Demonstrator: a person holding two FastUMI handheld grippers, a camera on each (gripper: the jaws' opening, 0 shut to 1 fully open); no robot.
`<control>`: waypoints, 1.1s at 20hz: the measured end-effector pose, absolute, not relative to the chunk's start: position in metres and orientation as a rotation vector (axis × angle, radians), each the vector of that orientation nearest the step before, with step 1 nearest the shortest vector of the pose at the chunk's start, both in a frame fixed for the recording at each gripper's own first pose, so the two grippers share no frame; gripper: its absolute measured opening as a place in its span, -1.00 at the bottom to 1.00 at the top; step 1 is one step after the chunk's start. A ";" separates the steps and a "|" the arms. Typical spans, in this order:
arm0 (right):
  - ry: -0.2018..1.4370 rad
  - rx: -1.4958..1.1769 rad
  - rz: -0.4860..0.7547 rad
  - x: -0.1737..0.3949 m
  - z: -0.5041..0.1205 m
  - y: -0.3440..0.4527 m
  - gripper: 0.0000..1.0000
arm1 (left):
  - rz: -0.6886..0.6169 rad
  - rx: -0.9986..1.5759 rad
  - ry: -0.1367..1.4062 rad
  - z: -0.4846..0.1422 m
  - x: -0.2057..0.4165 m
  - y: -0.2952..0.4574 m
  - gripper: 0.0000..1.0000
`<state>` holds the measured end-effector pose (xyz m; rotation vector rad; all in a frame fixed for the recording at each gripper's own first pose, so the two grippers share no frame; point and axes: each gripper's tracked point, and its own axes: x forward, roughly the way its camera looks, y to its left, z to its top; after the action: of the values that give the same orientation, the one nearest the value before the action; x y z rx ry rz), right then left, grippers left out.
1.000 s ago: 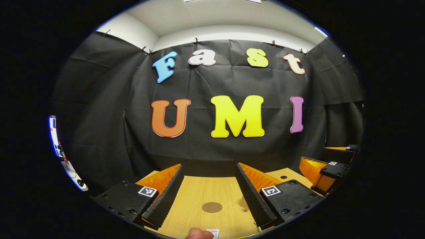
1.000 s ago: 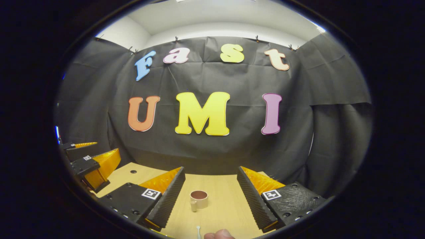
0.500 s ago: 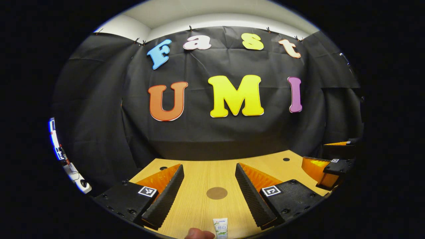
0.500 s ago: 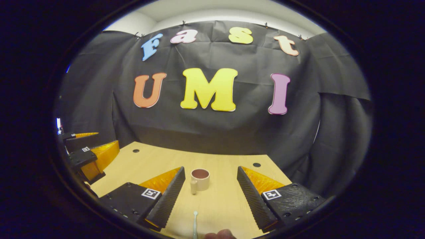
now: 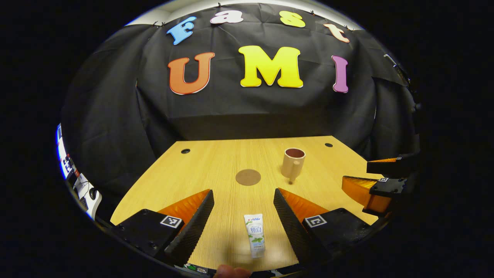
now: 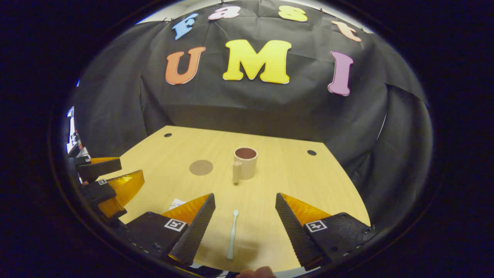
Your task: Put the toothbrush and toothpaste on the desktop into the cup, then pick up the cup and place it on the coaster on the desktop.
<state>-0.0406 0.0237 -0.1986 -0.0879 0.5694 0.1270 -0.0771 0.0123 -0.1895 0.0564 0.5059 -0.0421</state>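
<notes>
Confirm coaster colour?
The coaster is plain brown, a flat round disc; the left gripper view shows it best.

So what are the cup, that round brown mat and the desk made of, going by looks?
The cup looks like matte glazed ceramic: thick beige wall, chunky handle, brown inside, though plastic is possible. The coaster is a thin flat brown disc with no shine, perhaps cork, leather or felt; I cannot tell which. The desktop shows fine straight wood grain in a smooth pale finish, likely laminate or veneer.

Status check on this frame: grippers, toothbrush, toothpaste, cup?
Left gripper open over toothpaste. Right gripper open over toothbrush. Both flat on desktop; cup upright, beside coaster. Nothing in the way.
</notes>
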 end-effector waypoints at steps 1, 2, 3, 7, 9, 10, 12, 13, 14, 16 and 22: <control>0.598 -0.088 0.128 -0.043 -0.206 0.025 0.97 | -0.046 0.057 0.532 -0.196 -0.081 0.012 0.99; 0.630 -0.087 0.127 -0.044 -0.215 0.024 0.97 | -0.051 0.056 0.557 -0.204 -0.085 0.011 0.98; 0.662 -0.079 0.127 -0.046 -0.221 0.025 0.92 | -0.054 0.056 0.581 -0.211 -0.089 0.011 0.99; 0.787 -0.068 0.119 -0.049 -0.249 0.027 0.92 | -0.053 0.039 0.660 -0.237 -0.098 0.013 0.99; 0.822 -0.071 0.117 -0.048 -0.260 0.029 0.92 | -0.048 0.032 0.685 -0.247 -0.101 0.014 0.99; 0.838 -0.079 0.116 -0.046 -0.266 0.030 0.92 | -0.048 0.032 0.696 -0.251 -0.102 0.015 0.99; 0.867 -0.087 0.120 -0.043 -0.280 0.033 0.92 | -0.050 0.036 0.709 -0.255 -0.103 0.014 0.98; 0.882 -0.092 0.120 -0.041 -0.287 0.035 0.92 | -0.053 0.037 0.716 -0.258 -0.104 0.015 0.99; 0.899 -0.093 0.122 -0.040 -0.295 0.037 0.92 | -0.057 0.037 0.724 -0.261 -0.105 0.015 0.98; 0.937 -0.095 0.124 -0.038 -0.311 0.040 0.92 | -0.065 0.030 0.739 -0.266 -0.106 0.013 0.99; 0.975 -0.083 0.096 -0.026 -0.337 0.042 0.92 | -0.074 0.026 0.770 -0.273 -0.113 0.014 0.98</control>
<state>-0.0260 0.0420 -0.3369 -0.0832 0.9747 0.0956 -0.1130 0.0144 -0.2731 0.0256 0.7697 -0.0740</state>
